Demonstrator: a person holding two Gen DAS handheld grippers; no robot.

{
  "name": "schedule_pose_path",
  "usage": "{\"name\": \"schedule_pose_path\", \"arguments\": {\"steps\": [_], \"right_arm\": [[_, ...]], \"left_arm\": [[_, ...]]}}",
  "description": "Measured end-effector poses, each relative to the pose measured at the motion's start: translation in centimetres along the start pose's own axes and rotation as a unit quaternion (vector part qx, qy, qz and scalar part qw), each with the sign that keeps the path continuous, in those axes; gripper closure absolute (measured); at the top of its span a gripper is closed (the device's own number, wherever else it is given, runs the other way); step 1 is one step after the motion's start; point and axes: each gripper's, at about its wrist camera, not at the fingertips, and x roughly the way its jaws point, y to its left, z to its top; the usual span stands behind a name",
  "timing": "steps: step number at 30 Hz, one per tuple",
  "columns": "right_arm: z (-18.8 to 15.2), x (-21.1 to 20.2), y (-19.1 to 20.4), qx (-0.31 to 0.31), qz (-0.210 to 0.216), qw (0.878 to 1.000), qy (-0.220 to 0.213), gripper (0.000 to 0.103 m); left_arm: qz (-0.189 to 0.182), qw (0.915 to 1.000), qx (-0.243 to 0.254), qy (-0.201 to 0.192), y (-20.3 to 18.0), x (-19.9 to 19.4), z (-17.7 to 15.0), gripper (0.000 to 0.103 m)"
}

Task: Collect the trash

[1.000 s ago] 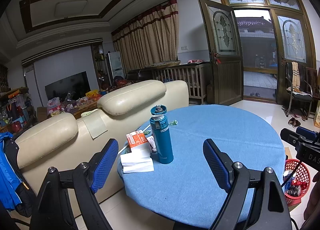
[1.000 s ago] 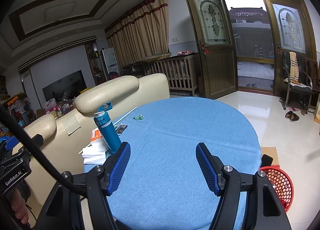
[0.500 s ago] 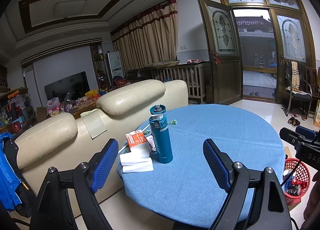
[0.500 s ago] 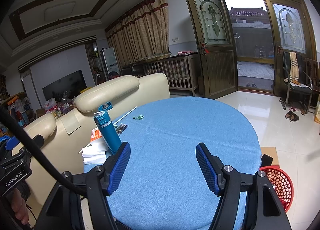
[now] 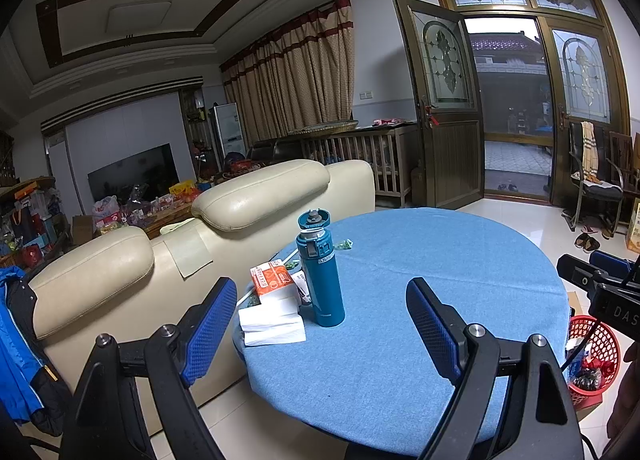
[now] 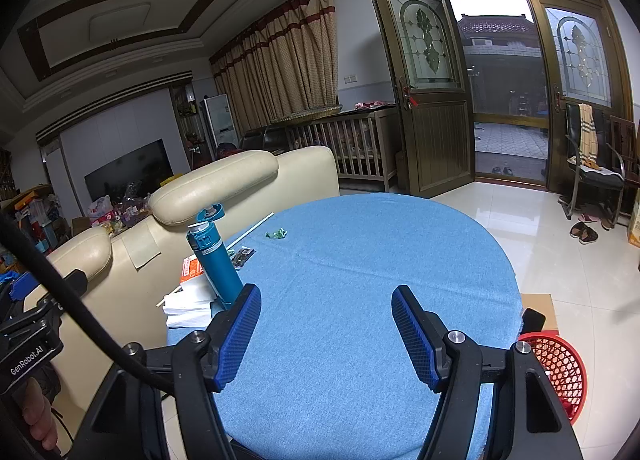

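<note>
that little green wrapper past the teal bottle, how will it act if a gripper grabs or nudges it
The green wrapper looks crumpled and thin, so probably floppy and very light. A nudge would likely slide it across the blue tablecloth. It lies low, so the fingers may pinch cloth too.

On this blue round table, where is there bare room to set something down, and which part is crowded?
The blue table is bare across its middle, its door-side half and the edge nearest the red basket. The crowding is along the sofa side: the teal bottle, the orange box on white tissue packs, a white stick and a green wrapper.
</note>
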Motion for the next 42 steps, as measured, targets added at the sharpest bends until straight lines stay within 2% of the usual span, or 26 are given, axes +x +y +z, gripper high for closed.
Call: {"name": "schedule_pose_path", "arguments": {"steps": [42], "right_arm": [[-0.11,-0.01,-0.07,0.0,-0.001,1.0,0.001,0.032]], "left_arm": [[-0.007,1.0,0.002,0.001,0.35,0.36,-0.29,0.016]]}}
